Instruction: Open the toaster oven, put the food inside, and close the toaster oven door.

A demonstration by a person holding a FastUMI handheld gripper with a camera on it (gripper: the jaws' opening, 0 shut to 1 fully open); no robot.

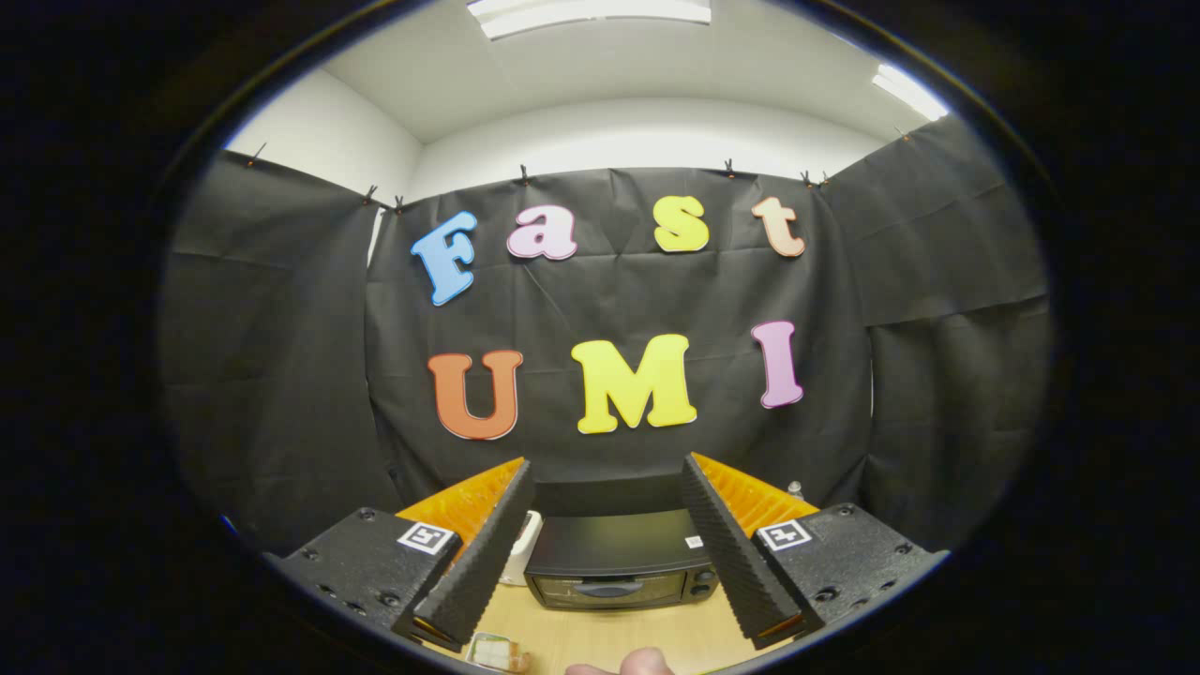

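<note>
Gripper: your gripper (609,553) is spread wide, holding nothing.
Oven: one oven (621,561), door shut, at 12 o'clock between the fingers, on the table (619,637).
Food: one pack (497,652), 7 o'clock of the oven.

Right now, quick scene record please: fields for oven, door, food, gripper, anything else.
oven: black toaster oven on the wooden table, beyond the fingers, seen between them
door: shut, handle facing the gripper
food: small packaged item on the table, near the fingers, not yet in the oven
gripper: open, fingers spread, holding nothing
other: white object left of the oven; fingertip at the near table edge
</note>
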